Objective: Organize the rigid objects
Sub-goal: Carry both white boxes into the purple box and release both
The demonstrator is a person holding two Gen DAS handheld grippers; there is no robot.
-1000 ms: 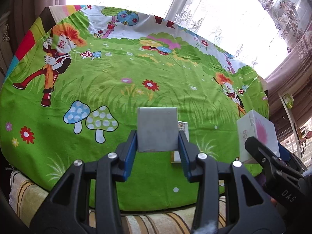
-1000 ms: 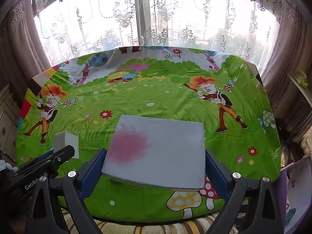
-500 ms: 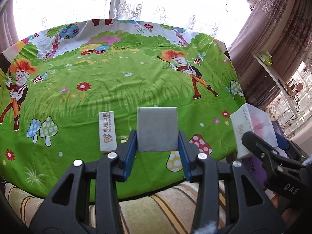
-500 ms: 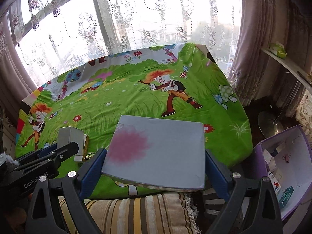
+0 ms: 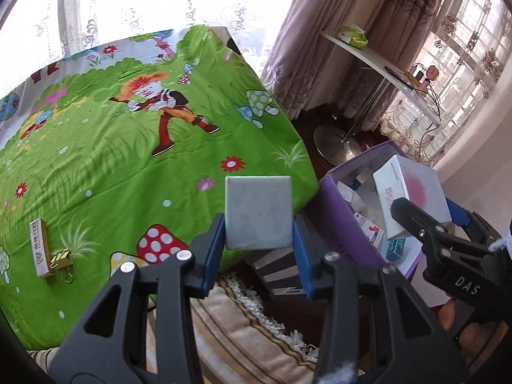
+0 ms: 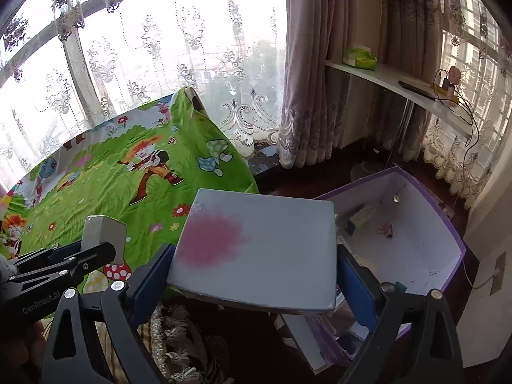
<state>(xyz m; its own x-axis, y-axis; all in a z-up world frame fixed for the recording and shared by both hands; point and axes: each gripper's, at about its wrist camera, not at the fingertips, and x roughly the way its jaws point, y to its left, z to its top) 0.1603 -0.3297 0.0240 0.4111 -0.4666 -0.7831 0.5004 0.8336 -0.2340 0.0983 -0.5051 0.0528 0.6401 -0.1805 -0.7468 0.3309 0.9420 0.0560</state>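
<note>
Holding left: my left gripper (image 5: 259,233) is clamped on a small grey box (image 5: 258,212), past the green tablecloth's (image 5: 128,166) edge.
Holding right: my right gripper (image 6: 252,275) squeezes a flat white box with a pink blotch (image 6: 256,249), beside the open purple bin (image 6: 448,224).
On cloth: narrow white box (image 5: 40,248) touching a gold binder clip (image 5: 60,257).

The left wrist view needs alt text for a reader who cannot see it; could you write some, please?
The left gripper clamps a small grey box beside the green cartoon tablecloth. At right, the right gripper carries a white box over a purple bin.
</note>
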